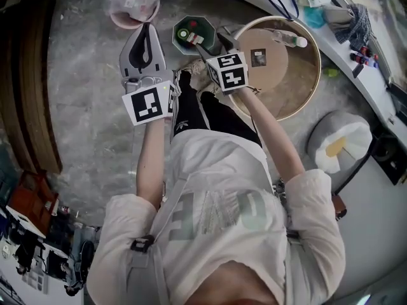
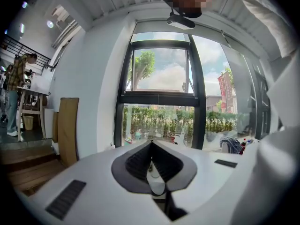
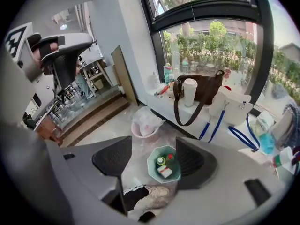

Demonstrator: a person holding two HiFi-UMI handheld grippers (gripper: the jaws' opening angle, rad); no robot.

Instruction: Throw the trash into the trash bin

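Observation:
The green octagonal trash bin stands on the floor by the person's shoes and holds two bottles and a small carton. My right gripper hangs above it, pointing steeply down. Its jaws are open and empty, and in the right gripper view the bin shows between them. My left gripper is held out level to the left of the bin, shut with nothing in it; its tips meet against the window. A clear plastic bottle lies on the round wooden table.
A pink bin lined with a plastic bag sits on the floor left of the green one. A white window ledge carries a brown bag, a cup and other items. A white stool is at the right.

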